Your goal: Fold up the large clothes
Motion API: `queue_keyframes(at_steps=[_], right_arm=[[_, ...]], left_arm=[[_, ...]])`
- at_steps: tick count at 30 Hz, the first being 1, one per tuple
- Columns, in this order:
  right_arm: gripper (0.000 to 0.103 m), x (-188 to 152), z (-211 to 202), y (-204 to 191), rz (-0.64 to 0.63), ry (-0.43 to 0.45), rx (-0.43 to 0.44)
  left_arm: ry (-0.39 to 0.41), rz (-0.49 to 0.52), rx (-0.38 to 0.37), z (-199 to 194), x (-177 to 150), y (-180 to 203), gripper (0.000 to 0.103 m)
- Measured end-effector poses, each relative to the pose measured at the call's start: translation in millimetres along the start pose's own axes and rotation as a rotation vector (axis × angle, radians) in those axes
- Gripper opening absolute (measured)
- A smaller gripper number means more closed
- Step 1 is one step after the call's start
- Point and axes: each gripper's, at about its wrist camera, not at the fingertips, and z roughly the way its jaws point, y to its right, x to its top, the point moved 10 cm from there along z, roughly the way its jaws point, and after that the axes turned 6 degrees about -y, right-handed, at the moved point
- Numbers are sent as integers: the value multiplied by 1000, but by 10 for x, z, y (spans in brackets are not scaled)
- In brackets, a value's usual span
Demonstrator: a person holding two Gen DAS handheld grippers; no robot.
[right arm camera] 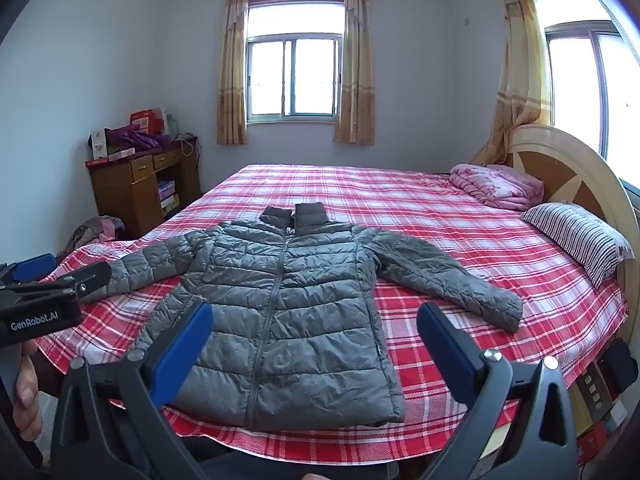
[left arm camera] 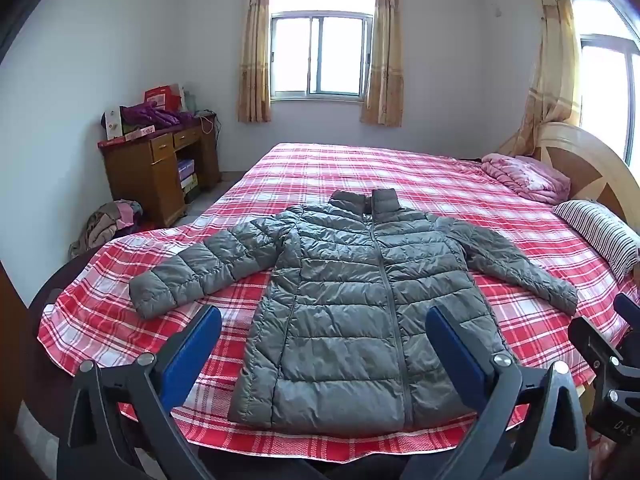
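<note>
A: Where's the jacket [left arm camera: 352, 304]?
B: Flat on the checked bed [left arm camera: 420, 168], zipped, both sleeves spread – desk [left arm camera: 160, 168] far left, pillow [left arm camera: 600, 232] right.
A: And the 2 tongs?
B: Left gripper [left arm camera: 324, 344] gapes wide above the hem – right gripper [right arm camera: 314, 340] likewise, both empty

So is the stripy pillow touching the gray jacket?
Apart. In the right wrist view, bare checked bedsheet shows between the jacket sleeve cuff and the striped pillow.
</note>
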Motion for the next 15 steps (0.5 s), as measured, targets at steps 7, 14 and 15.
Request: queue_keyframes(at_steps=[7,14,15], right_arm=[[103,-16,24,-25,3,-4,3],[103,-51,19,-9,2,-12,17],[103,-62,25,-12,0,-15,18]], left_arm=[[4,-47,-18,0,5,-30,102],[11,-64,-17,-17,44,-117,102],[12,-65,-17,-19,46,-122,102]])
